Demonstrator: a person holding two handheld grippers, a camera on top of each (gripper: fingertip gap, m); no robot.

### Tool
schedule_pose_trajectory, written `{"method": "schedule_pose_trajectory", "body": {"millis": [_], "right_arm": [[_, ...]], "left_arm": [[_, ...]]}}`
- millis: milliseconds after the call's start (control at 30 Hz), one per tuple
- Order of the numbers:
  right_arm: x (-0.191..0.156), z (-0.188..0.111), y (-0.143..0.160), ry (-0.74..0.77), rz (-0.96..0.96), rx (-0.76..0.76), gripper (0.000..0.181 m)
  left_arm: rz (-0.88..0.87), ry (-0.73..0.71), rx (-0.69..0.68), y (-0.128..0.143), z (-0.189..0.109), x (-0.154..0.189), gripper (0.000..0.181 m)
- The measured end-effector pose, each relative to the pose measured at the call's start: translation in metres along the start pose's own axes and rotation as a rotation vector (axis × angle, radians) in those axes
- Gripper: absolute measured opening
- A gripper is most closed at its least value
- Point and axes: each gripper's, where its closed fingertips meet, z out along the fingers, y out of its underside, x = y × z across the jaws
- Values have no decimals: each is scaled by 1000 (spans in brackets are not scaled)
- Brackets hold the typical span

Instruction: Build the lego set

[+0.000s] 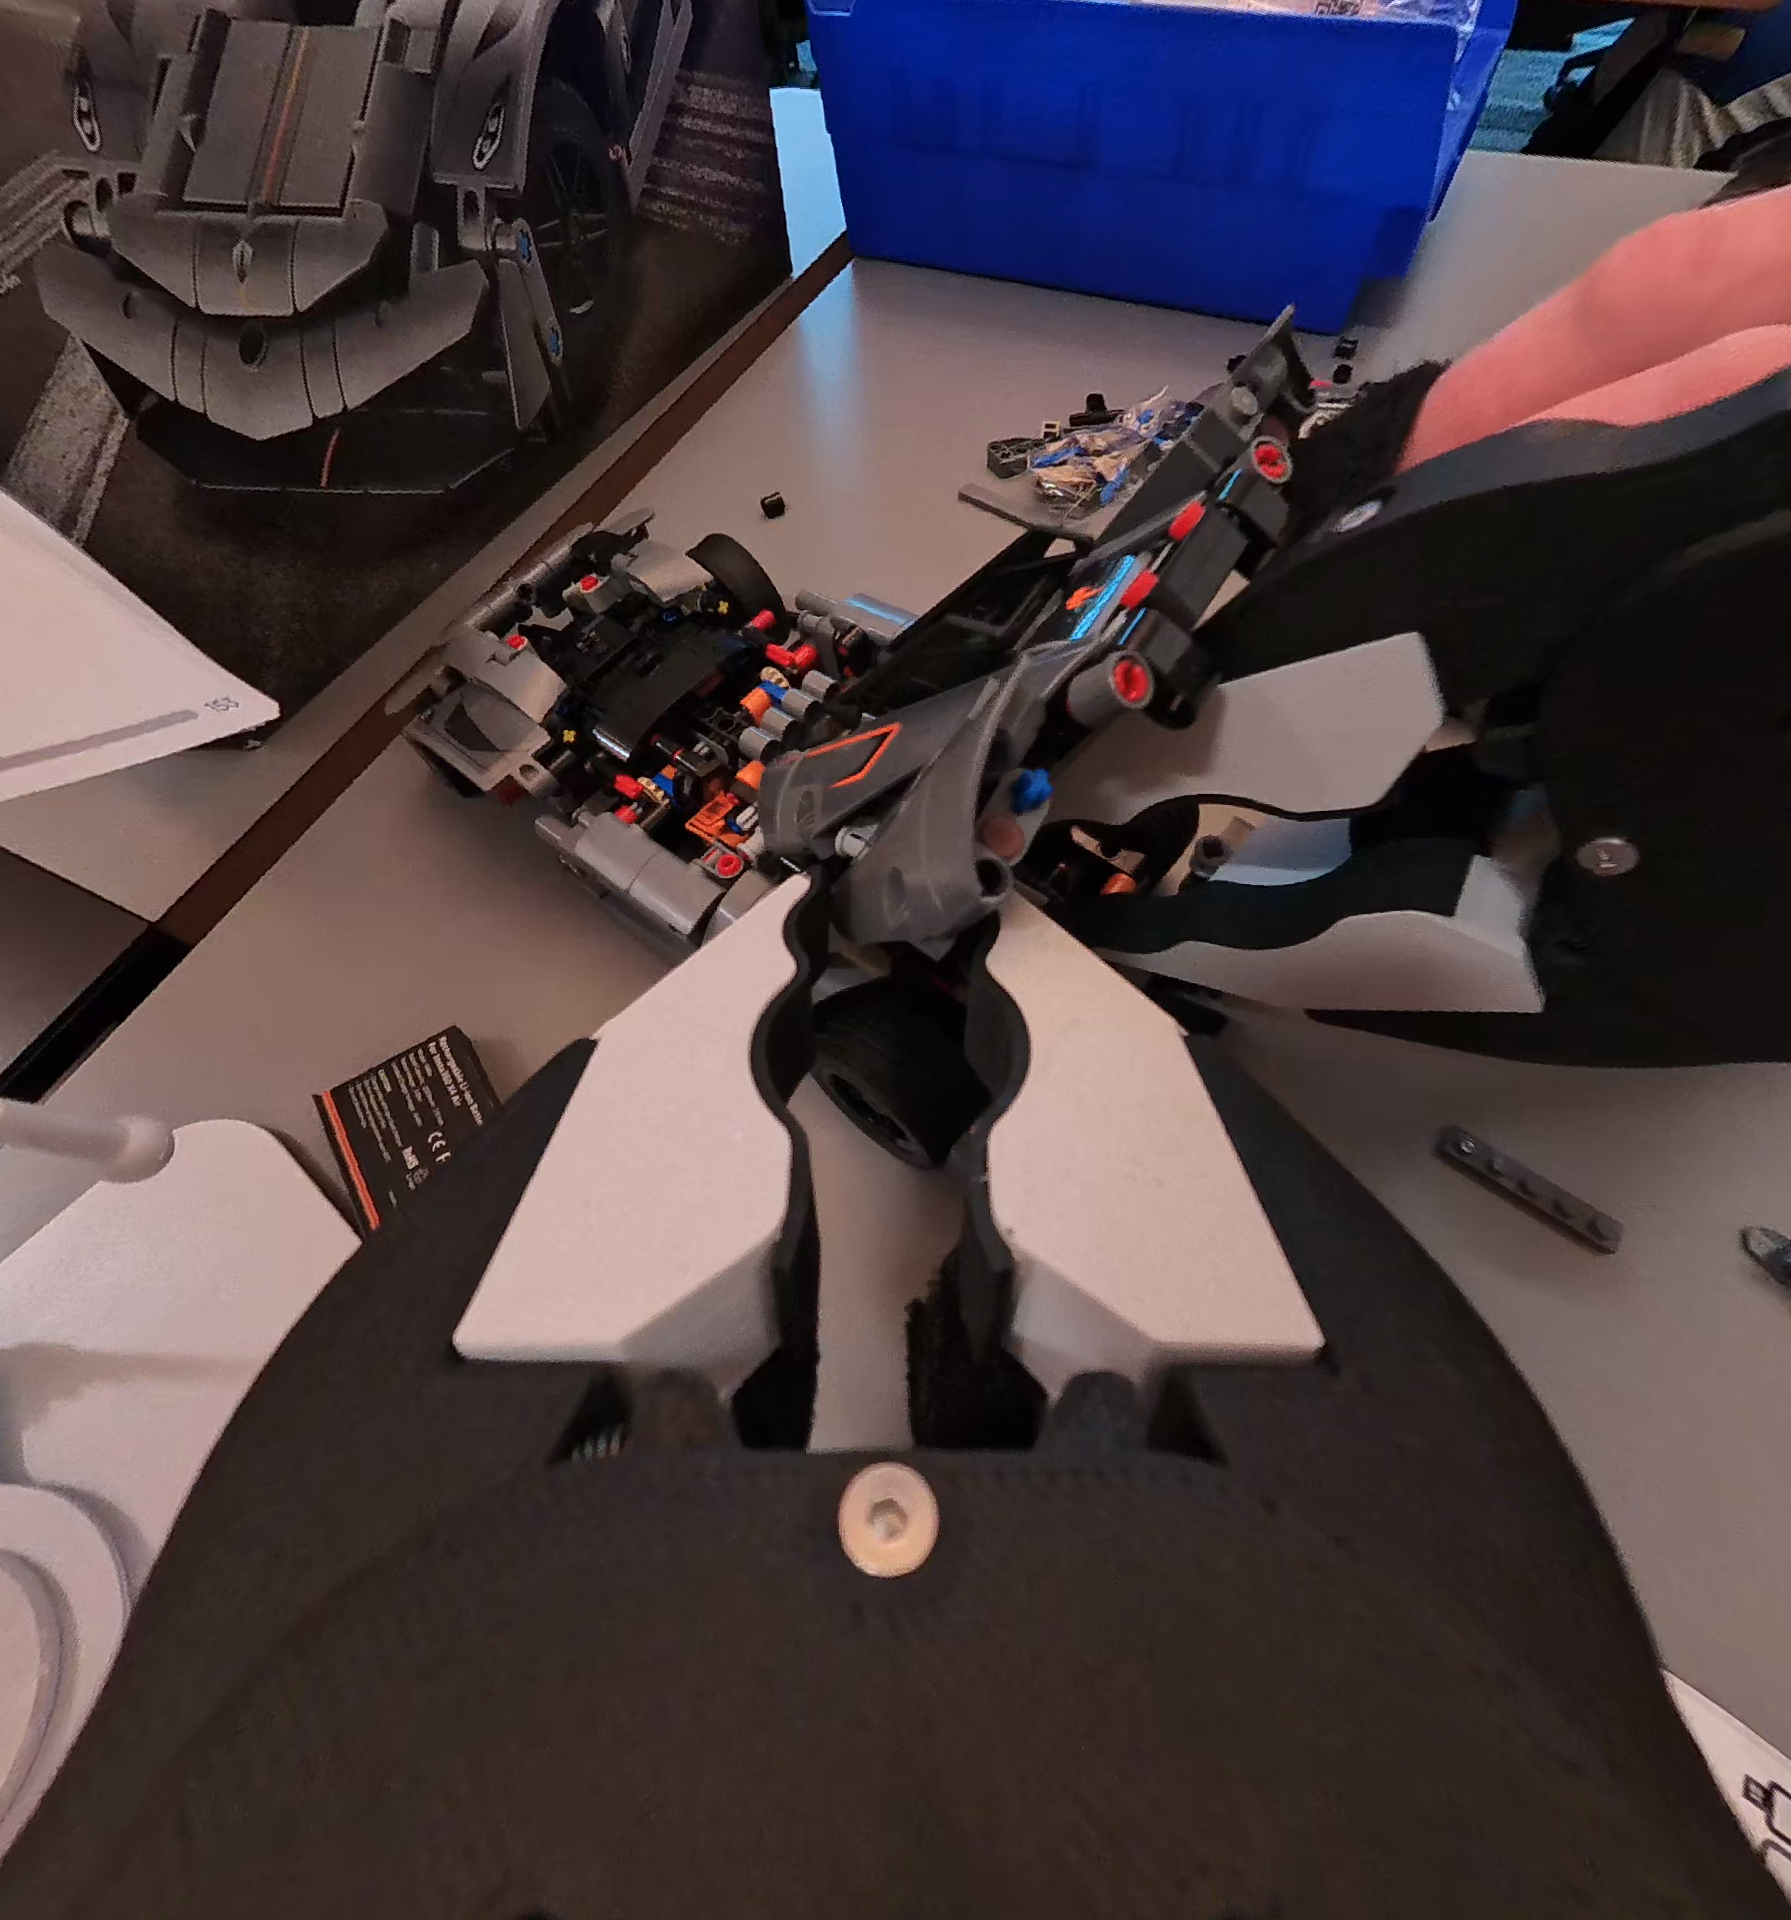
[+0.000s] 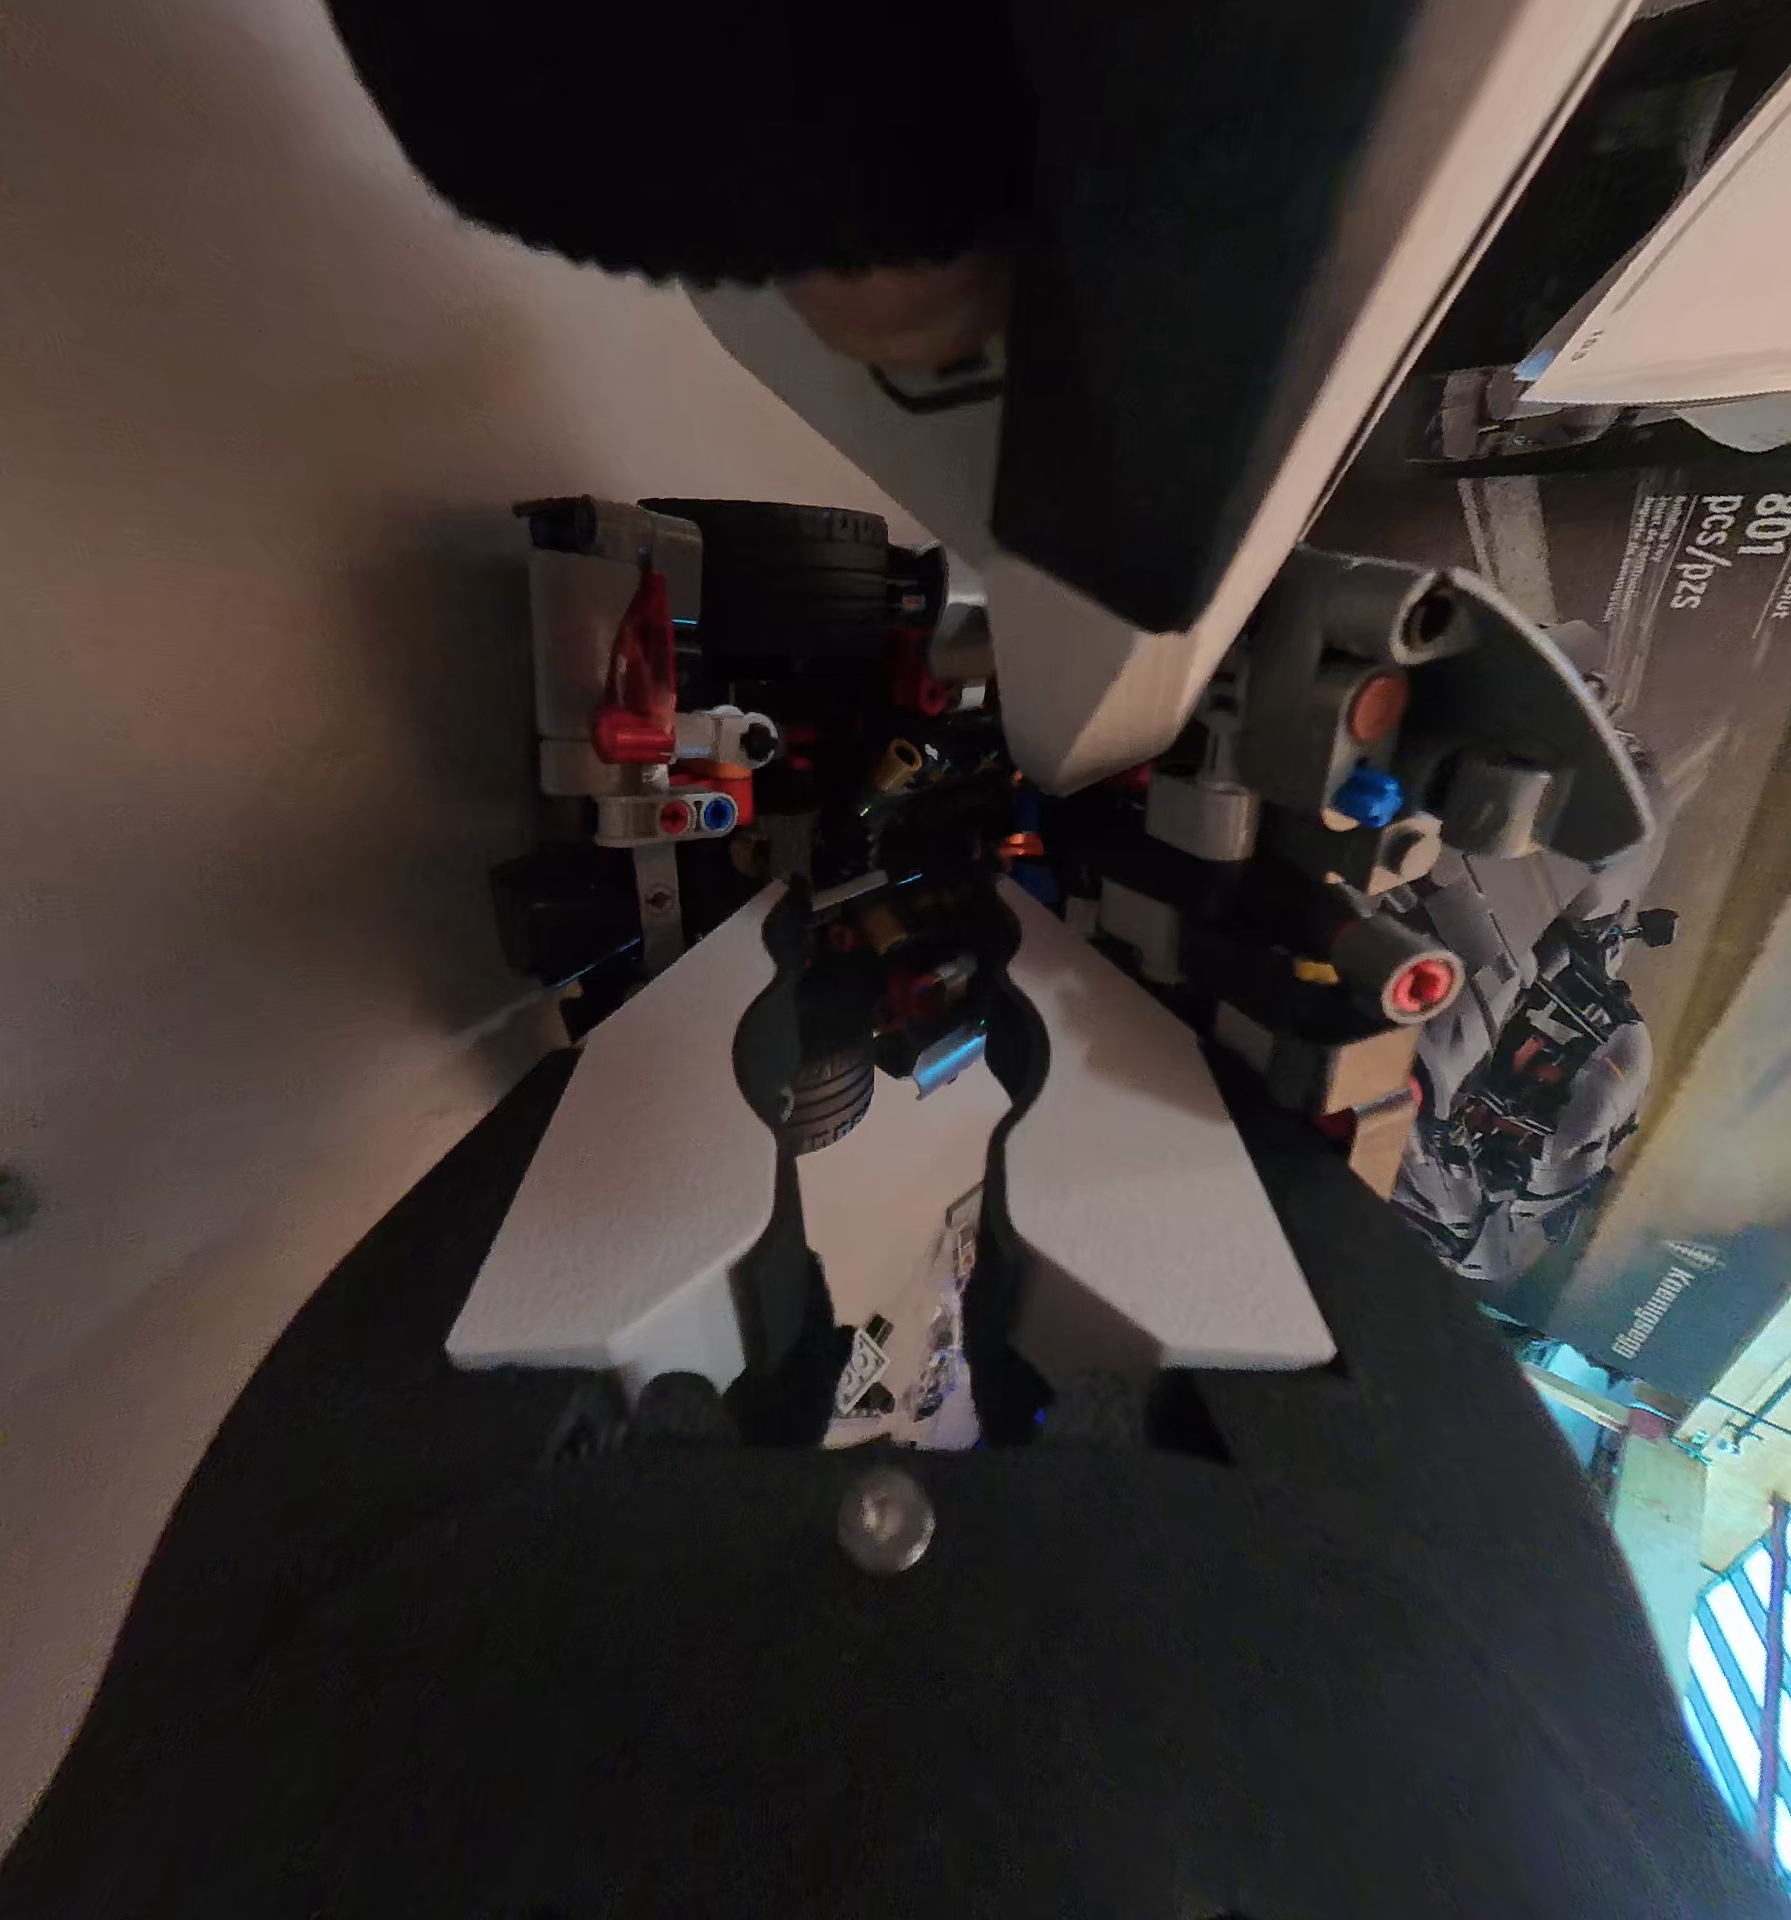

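Observation:
A half-built lego car point(image 1: 600, 717) of grey, black and orange parts lies on the grey table point(image 1: 371, 935). A long dark grey side panel assembly point(image 1: 901, 821) with red pins rises tilted from the car toward the right. My left gripper point(image 1: 901, 904) is closed on the lower end of this panel, with a black wheel point(image 1: 891, 1081) showing between its fingers. My right gripper point(image 1: 1088, 852) comes in from the right and straddles the car's rear. In the right wrist view my right gripper point(image 2: 896, 899) is closed around chassis parts point(image 2: 901, 935); the panel assembly point(image 2: 1390, 727) lies outside its right finger.
The set's box point(image 1: 330, 260) and an open instruction booklet point(image 1: 49, 644) lie at the left. A blue bin point(image 1: 1130, 156) stands at the back. Loose pieces and a small bag point(image 1: 1088, 457) lie behind the car. Two dark beams point(image 1: 1530, 1190) lie at the right. Spacing between my two grippers at the tips: around 5 centimeters.

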Motion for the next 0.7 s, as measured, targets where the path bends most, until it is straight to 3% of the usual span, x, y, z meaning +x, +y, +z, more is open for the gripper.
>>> {"method": "schedule_pose_trajectory", "body": {"millis": [133,200,500,700], "right_arm": [[2,0,-1,32,-17,7,31],[10,-2,-1,93,-36,9,10],[-1,-5,-3,-25,29,33,31],[-2,0,1,-36,74,-1,27]], "left_arm": [[-2,-1,1,0,1,-1,22],[-3,7,5,-1,0,1,21],[-8,12,9,-2,0,1,21],[-6,6,8,-2,0,1,21]]}}
